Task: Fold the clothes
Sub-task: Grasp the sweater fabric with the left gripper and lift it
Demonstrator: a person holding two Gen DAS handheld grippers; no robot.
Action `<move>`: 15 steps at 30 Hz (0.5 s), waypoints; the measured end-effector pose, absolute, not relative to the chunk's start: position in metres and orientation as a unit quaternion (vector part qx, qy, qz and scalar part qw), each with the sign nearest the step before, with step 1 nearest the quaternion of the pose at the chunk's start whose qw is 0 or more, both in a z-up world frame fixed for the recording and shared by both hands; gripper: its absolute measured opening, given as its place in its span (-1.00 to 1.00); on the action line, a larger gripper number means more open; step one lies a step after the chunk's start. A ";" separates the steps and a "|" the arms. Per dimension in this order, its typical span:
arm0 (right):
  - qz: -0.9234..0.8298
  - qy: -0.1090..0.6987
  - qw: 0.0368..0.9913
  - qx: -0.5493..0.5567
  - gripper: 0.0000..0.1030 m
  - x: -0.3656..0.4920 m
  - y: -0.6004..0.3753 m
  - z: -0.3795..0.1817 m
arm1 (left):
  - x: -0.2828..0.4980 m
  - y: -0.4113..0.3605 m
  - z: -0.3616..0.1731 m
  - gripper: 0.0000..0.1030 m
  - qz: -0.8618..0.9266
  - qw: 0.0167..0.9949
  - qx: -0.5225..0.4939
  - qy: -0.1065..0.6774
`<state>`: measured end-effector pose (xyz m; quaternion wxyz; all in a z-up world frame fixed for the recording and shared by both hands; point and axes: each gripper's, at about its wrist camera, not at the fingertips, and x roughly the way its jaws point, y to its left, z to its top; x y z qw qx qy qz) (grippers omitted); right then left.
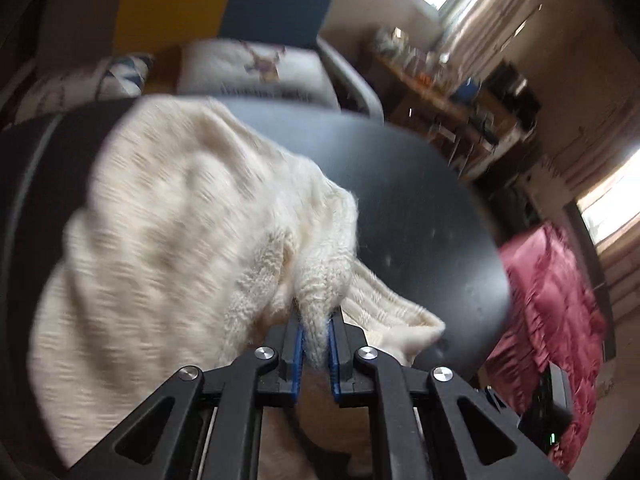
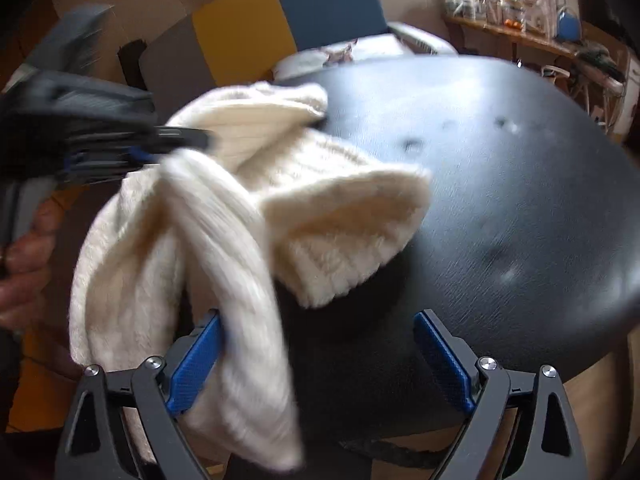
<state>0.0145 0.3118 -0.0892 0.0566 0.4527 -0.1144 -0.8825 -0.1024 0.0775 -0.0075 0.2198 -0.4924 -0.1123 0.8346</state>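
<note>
The left gripper has its jaws pinched narrow on a bunched fold of the cream knitted sweater, the wool squeezed between the two blue pads. Seen from the right wrist view, that same gripper comes in from the left with the knit hanging off it in a long rope-like strand, which suggests the fold is being lifted clear so it can be carried over the rest of the garment.

The right gripper stands with its jaws wide and clamps nothing. The hanging strand of the sweater drapes across its left pad, touching it, while the right pad is bare over the dark surface. It appears to be waiting to take a second hold, though that is only a judgement.

The sweater lies mostly on the left and near part of the round black tabletop, with one ribbed edge turned up toward the middle and a part hanging off the near rim. The task looks early: the garment is crumpled, not yet squared.

Beyond the tabletop stands a chair with a yellow and blue back and a pale cushion on its seat; the cushion carries a printed figure and a line of writing too blurred to read. A red quilted cloth lies to the right.
</note>
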 end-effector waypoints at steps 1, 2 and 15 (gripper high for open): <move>-0.886 -0.112 0.057 0.447 0.84 0.013 0.313 -0.082 | -0.099 0.056 0.002 -0.83 0.842 0.215 -0.480 -0.120; -0.889 -0.109 0.057 0.441 0.84 0.011 0.314 -0.076 | -0.095 0.031 0.010 -0.83 0.849 0.206 -0.470 -0.126; -0.893 -0.093 0.088 0.431 0.66 -0.063 0.278 -0.034 | -0.066 -0.161 -0.041 -0.83 0.869 0.008 -0.466 -0.165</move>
